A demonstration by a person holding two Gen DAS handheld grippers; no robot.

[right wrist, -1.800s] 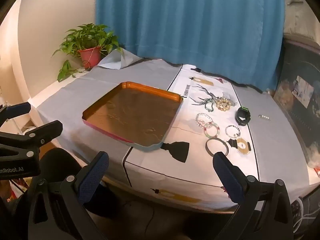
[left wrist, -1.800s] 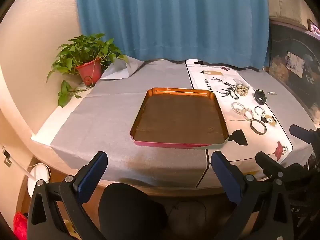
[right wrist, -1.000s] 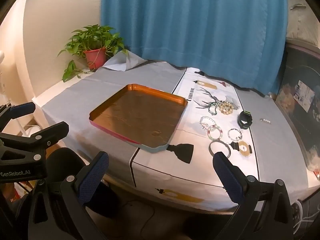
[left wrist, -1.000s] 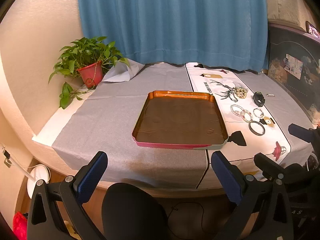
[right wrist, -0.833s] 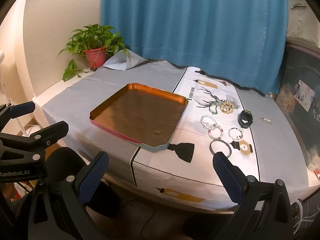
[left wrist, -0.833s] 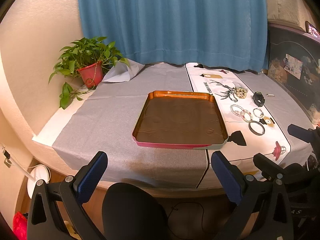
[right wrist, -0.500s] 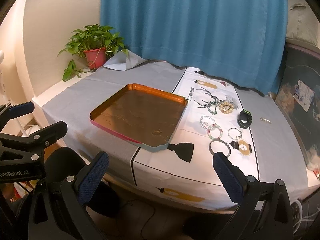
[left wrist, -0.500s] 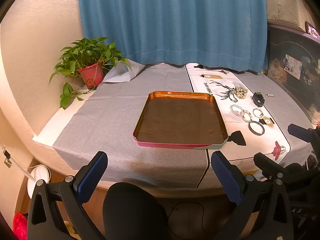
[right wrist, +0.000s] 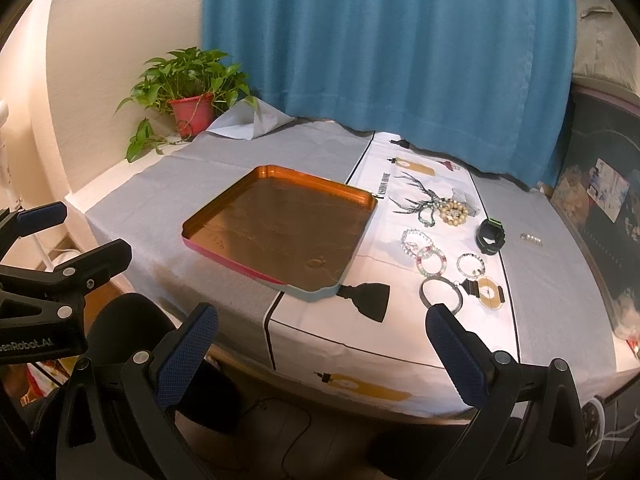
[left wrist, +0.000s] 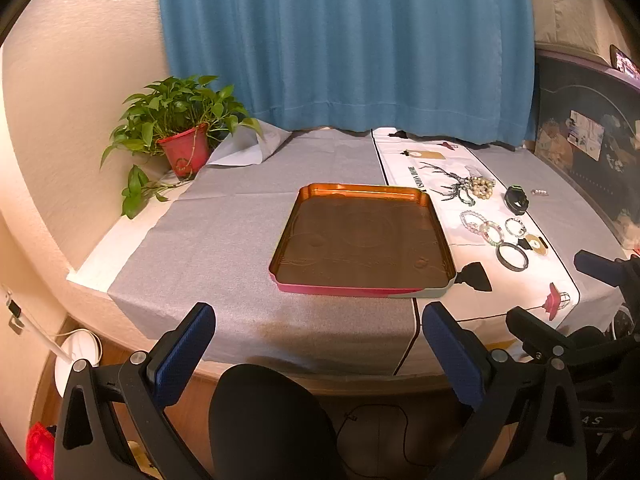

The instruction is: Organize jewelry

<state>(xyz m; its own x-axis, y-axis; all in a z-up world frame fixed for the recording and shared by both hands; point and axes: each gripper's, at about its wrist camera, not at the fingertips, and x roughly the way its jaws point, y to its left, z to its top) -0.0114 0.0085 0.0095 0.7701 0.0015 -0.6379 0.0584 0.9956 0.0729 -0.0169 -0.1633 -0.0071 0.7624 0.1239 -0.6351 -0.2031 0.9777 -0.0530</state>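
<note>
Two grippers are hovering short of the table's near edge, each gaping wide with nothing between its blue pads: the left gripper [left wrist: 318,350] is facing the tray head-on, and the right gripper [right wrist: 322,346] is looking across from further right. In the right wrist view the left gripper's black fingers are showing at 9 o'clock.

The copper-lined tray [right wrist: 362,200] is sitting bare on the grey cloth [left wrist: 224,236], its right edge overlapping the white printed runner [right wrist: 320,316].

The jewelry is lying on that runner at about 3 o'clock from the tray, apart from it. A cream beaded bracelet [right wrist: 453,210] is resting farthest back with a green strand [right wrist: 427,216] touching it. Nearer are a clear bead bracelet [right wrist: 416,240], a pastel one [right wrist: 431,259] overlapping it, a small bead ring [right wrist: 471,264], a dark bangle [right wrist: 441,294] and a gold disc [right wrist: 491,293] just beside it. A black watch [right wrist: 490,236] is sitting at the runner's right border, a small clasp [right wrist: 531,239] beyond it on the grey.

A potted plant [left wrist: 180,132] is standing at 10 o'clock by the blue curtain [left wrist: 344,40].
</note>
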